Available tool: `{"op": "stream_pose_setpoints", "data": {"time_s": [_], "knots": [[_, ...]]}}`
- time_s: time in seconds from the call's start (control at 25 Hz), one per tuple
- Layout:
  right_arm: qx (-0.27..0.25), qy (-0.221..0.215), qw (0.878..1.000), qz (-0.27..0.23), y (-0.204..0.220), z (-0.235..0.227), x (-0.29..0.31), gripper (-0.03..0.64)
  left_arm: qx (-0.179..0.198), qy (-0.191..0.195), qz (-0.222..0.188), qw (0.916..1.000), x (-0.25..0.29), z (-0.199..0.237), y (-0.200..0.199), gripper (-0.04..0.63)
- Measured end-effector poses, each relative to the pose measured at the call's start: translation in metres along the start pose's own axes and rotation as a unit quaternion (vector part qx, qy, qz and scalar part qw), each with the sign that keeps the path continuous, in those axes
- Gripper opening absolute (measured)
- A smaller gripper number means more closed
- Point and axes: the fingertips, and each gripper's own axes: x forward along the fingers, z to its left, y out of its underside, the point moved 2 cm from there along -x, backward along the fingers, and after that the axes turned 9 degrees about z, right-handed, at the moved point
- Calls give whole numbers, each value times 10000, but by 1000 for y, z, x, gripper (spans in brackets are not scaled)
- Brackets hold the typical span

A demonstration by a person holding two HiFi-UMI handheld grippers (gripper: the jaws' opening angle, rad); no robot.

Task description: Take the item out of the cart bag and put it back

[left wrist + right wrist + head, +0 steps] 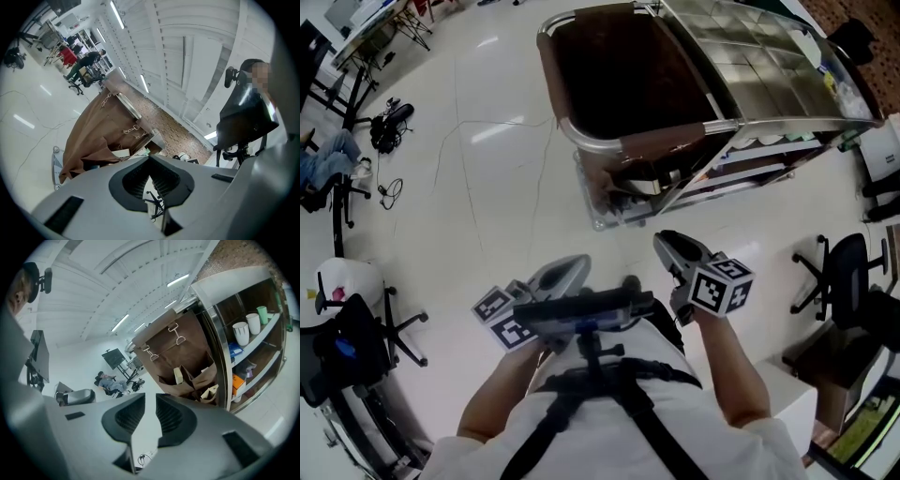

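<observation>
Before the cart bag, contents lost in shadow, left claw is closed, right claw apart.

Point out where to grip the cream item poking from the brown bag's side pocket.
Pinch the cream item by its exposed top end, coming from above. It stands roughly upright with its lower part sunk in the pocket of the brown bag, so only the top is free. Right tool is open.

We see a glossy white floor carrying a metal-framed cart. Office chairs stand on the floor at both sides, and a black cable lies loose at the left. In the right gripper view, the cart's upper shelf bears two white cups and a green cup.
</observation>
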Motion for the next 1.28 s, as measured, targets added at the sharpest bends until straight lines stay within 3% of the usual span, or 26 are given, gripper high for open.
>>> {"op": "stream_pose_setpoints", "data": {"time_s": [0.36,0.8,1.0,1.28], "knots": [[-185,-187,9995,185,-28,-35,-9,77,-19,-268,-84,9996,47,-17,4,0],[-296,-341,9983,362,-31,-55,-5,77,19,-655,-320,9973,56,-21,5,0],[-266,-323,9982,440,-24,-56,2,77,-59,-659,-283,9974,58,-13,9,0],[-170,-163,9993,282,-29,-49,14,77,51,-512,-150,9986,46,-3,-16,0]]}}
